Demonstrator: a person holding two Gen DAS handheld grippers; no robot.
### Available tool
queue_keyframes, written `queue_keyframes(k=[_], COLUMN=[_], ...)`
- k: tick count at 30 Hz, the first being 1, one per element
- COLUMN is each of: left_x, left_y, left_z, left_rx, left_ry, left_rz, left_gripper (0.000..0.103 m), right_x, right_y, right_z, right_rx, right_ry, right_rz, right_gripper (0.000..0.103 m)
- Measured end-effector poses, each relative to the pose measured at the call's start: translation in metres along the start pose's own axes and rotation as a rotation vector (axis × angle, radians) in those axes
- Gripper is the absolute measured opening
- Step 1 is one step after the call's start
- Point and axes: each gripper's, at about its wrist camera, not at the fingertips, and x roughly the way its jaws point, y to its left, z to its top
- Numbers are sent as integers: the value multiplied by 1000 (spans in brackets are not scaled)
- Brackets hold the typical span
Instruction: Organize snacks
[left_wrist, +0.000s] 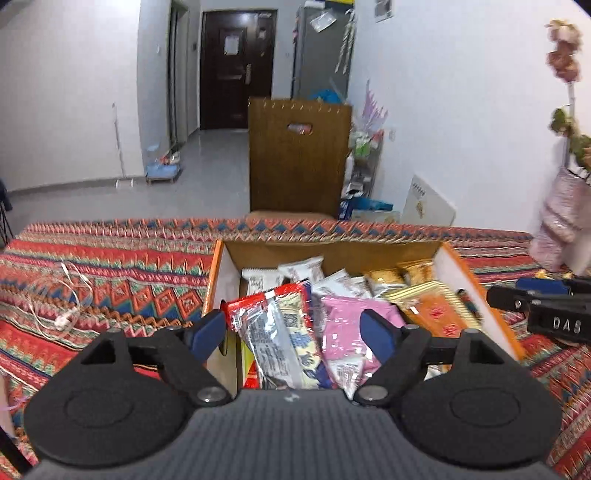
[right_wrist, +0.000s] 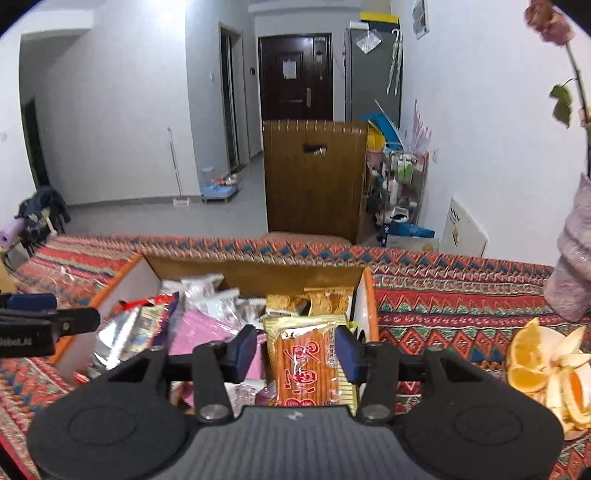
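Snacks (left_wrist: 332, 314) are lying piled in the cardboard box (left_wrist: 332, 251) at twelve o'clock; both hand-held grippers, left (left_wrist: 295, 332) and right (right_wrist: 295, 350), are hanging open, empty; next is probably picking one packet.

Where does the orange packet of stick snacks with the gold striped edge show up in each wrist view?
Left wrist: the orange packet lies at the right side of the cardboard box, right of the pink packet.
Right wrist: the orange packet is low in the middle, seen between the open right gripper's blue pads.
Shared landmark: the dark door at the far end.
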Motion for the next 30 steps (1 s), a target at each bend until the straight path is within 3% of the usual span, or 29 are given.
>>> queue_keyframes(k=[3,7,8,17,30], left_x=[-27,-64,-72,-106,-134], left_y=[-7,-17,-20,-29,-23], left_z=[0,-2,-3,-9,-32], left_rx=[14,37,47,49,23], left_ry=[-43,-159,-192,-310,-358], left_rz=[7,17,26,43,33], left_gripper=[86,99,99,103,103], right_x=[-25,-61,-71,-120,-136], right_y=[-3,-4,-3,-2,8], right_z=[4,5,5,1,-26], right_rx=[2,6,3,-24,-56], right_ry=[-16,-106,-143,-336,-358], right_rz=[21,41,40,41,42], right_gripper=[57,93,95,95,95])
